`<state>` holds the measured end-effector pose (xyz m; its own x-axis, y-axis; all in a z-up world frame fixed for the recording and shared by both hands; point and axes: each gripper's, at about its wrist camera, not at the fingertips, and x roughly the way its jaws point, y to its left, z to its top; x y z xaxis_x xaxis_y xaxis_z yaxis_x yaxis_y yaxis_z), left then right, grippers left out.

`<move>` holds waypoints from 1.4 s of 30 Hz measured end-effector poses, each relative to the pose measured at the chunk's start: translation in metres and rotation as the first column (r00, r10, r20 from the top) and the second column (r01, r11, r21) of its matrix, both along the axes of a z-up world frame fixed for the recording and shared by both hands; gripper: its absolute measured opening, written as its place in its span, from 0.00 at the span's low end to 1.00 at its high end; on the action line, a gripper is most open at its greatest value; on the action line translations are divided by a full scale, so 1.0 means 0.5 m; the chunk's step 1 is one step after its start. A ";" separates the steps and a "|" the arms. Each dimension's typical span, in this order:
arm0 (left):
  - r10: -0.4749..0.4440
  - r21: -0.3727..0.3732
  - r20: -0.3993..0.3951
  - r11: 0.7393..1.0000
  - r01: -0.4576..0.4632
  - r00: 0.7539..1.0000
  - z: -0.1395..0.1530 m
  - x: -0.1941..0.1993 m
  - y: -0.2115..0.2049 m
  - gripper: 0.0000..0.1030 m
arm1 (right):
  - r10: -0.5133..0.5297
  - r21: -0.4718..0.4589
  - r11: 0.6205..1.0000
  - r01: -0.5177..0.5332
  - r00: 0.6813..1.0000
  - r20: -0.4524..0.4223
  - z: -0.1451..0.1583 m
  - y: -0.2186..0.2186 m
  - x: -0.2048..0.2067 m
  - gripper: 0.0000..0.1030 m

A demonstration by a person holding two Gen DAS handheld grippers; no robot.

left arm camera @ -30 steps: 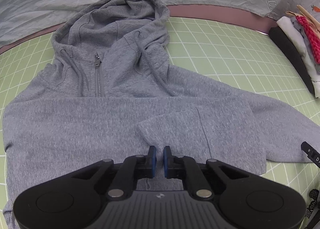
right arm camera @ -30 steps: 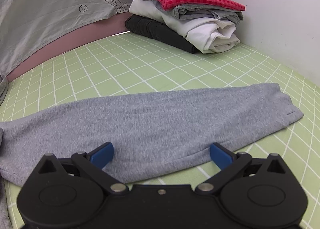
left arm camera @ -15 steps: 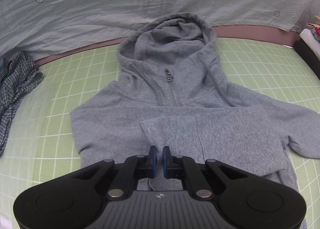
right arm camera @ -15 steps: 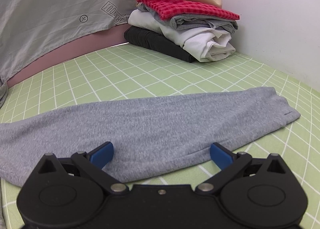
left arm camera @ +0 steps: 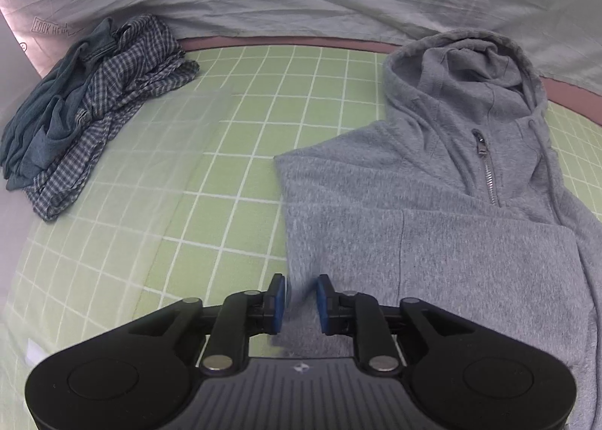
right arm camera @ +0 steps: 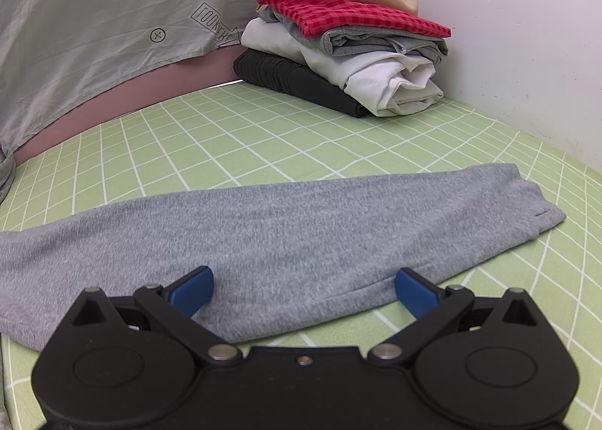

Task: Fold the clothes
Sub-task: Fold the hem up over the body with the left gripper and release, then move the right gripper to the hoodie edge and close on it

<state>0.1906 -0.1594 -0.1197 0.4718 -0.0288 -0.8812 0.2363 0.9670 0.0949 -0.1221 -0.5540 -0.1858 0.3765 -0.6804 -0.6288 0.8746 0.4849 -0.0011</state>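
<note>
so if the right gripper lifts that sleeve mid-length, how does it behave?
Likely floppy: the sleeve lies limp and flat on the mat, so both ends would probably droop. Its knit looks matte, so slipping from the right gripper seems unlikely.

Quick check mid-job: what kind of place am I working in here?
Probably a bedroom: a bed with a green grid-patterned sheet, a grey printed quilt behind it, and a stack of folded clothes against the white wall.
</note>
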 end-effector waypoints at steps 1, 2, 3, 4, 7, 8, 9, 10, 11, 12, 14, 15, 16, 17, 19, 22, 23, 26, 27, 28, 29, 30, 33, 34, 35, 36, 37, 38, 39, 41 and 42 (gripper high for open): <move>0.017 0.002 0.007 1.000 -0.017 1.000 0.004 -0.007 -0.003 0.35 | 0.001 0.000 1.000 -0.001 1.000 0.000 0.000 -0.001 0.000 1.00; 0.027 -0.008 0.015 1.000 -0.027 1.000 0.009 -0.014 -0.004 0.47 | 0.002 0.000 1.000 -0.002 1.000 0.000 0.000 -0.001 0.000 1.00; 0.036 -0.017 0.022 0.999 -0.036 0.999 0.014 -0.021 -0.006 0.54 | 0.001 0.000 1.000 -0.001 1.000 0.001 0.000 -0.001 0.000 1.00; 0.046 -0.027 0.030 0.999 -0.045 0.998 0.020 -0.029 -0.009 0.66 | 0.000 0.000 1.000 0.000 1.000 0.001 0.000 -0.001 0.001 1.00; 0.048 -0.042 0.063 0.998 -0.045 0.997 0.035 -0.063 -0.026 0.73 | -0.002 0.000 1.000 0.002 1.000 0.002 0.000 0.001 0.001 1.00; 0.043 -0.042 0.068 0.998 -0.041 0.997 0.035 -0.074 -0.032 0.79 | -0.003 0.000 1.000 0.003 1.000 0.002 0.000 0.001 0.001 1.00; 0.039 -0.043 0.073 0.998 -0.036 0.997 0.036 -0.085 -0.038 0.81 | -0.004 0.000 1.000 0.004 1.000 0.001 0.001 0.001 0.001 1.00; 0.035 -0.043 0.078 0.999 -0.031 0.996 0.036 -0.096 -0.043 0.86 | -0.006 -0.001 1.000 0.006 1.000 0.000 0.001 0.002 0.001 1.00; 0.030 -0.043 0.082 0.999 -0.027 0.996 0.037 -0.107 -0.049 0.87 | -0.008 -0.001 1.000 0.008 1.000 0.000 0.001 0.002 0.001 1.00; 0.023 -0.041 0.084 0.999 -0.019 0.996 0.036 -0.117 -0.054 0.87 | -0.012 0.000 1.000 0.012 1.000 0.001 0.001 0.001 0.001 1.00; -0.005 -0.028 0.069 1.000 0.007 0.998 0.031 -0.136 -0.063 0.87 | -0.019 0.000 1.000 0.019 1.000 0.001 0.002 -0.001 0.000 1.00; -0.017 -0.018 0.062 1.000 0.018 0.998 0.028 -0.146 -0.067 0.87 | -0.024 0.000 1.000 0.024 1.000 -0.003 0.002 -0.003 -0.001 1.00; -0.026 -0.012 0.058 1.000 0.027 0.998 0.027 -0.156 -0.070 0.87 | -0.029 0.002 1.000 0.029 0.999 -0.014 0.005 -0.006 -0.001 1.00; -0.037 -0.007 0.054 0.999 0.037 0.998 0.027 -0.165 -0.073 0.87 | -0.027 0.007 1.000 0.027 0.999 -0.031 0.009 -0.010 0.000 1.00; -0.058 -0.004 0.051 0.998 0.058 0.997 0.027 -0.182 -0.078 0.87 | -0.012 0.007 1.000 0.012 0.997 -0.074 0.020 -0.019 0.003 1.00; -0.071 -0.001 0.050 0.997 0.072 0.996 0.029 -0.196 -0.081 0.87 | -0.038 -0.119 0.993 0.029 0.996 -0.075 0.053 -0.027 -0.020 1.00; -0.074 0.000 0.050 0.997 0.074 0.996 0.030 -0.198 -0.083 0.87 | -0.047 -0.149 0.988 0.036 0.996 -0.071 0.062 -0.034 -0.029 1.00; -0.082 0.009 0.056 0.997 0.082 0.995 0.035 -0.202 -0.089 0.87 | 0.014 -0.121 0.992 -0.025 0.996 -0.091 0.069 -0.090 -0.049 1.00; -0.086 0.013 0.059 0.996 0.085 0.995 0.037 -0.203 -0.091 0.87 | 0.031 -0.124 0.991 -0.045 0.993 -0.113 0.067 -0.106 -0.054 1.00; -0.090 0.014 0.063 0.996 0.089 0.994 0.040 -0.204 -0.093 0.87 | 0.038 -0.143 0.988 -0.058 0.989 -0.143 0.065 -0.120 -0.058 1.00; -0.090 0.014 0.066 0.996 0.089 0.994 0.043 -0.205 -0.095 0.87 | 0.041 -0.156 0.985 -0.068 0.985 -0.167 0.062 -0.136 -0.064 1.00; -0.089 0.012 0.066 0.996 0.088 0.994 0.045 -0.206 -0.096 0.87 | 0.042 -0.152 0.986 -0.070 0.984 -0.176 0.061 -0.153 -0.069 1.00; -0.089 0.021 0.058 0.996 0.088 0.994 0.044 -0.210 -0.100 0.87 | -0.004 -0.073 0.997 -0.005 0.992 -0.125 0.054 -0.220 -0.101 1.00; -0.090 0.026 0.054 0.996 0.088 0.995 0.042 -0.211 -0.101 0.87 | -0.031 -0.038 0.999 0.027 0.995 -0.100 0.049 -0.241 -0.114 1.00; -0.089 0.031 0.050 0.996 0.088 0.995 0.040 -0.213 -0.102 0.87 | -0.061 0.004 0.998 0.062 0.996 -0.071 0.041 -0.263 -0.128 1.00; -0.089 0.032 0.047 0.996 0.087 0.995 0.040 -0.215 -0.102 0.87 | -0.093 0.042 0.995 0.095 0.995 -0.046 0.035 -0.281 -0.142 1.00; -0.087 0.032 0.043 0.996 0.085 0.995 0.040 -0.216 -0.101 0.87 | -0.122 0.063 0.990 0.124 0.992 -0.033 0.029 -0.295 -0.154 1.00; -0.085 0.033 0.041 0.996 0.084 0.996 0.039 -0.218 -0.101 0.87 | -0.147 0.073 0.986 0.149 0.989 -0.027 0.023 -0.305 -0.164 0.99; -0.084 0.034 0.038 0.996 0.083 0.996 0.039 -0.219 -0.100 0.87 | -0.167 0.075 0.983 0.168 0.986 -0.026 0.018 -0.313 -0.173 0.99; -0.080 0.038 0.028 0.996 0.079 0.996 0.036 -0.219 -0.100 0.87 | -0.185 0.063 0.980 0.187 0.982 -0.037 0.012 -0.321 -0.183 0.99; -0.077 0.039 0.025 0.996 0.076 0.997 0.035 -0.219 -0.100 0.87 | -0.188 0.064 0.980 0.190 0.981 -0.039 0.010 -0.325 -0.187 0.99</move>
<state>0.0813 -0.2094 -0.1022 0.4923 -0.0328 -0.8698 0.3068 0.9417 0.1382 -0.2154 -0.7167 -0.1808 0.2232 -0.6930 -0.6855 0.9506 0.3105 -0.0044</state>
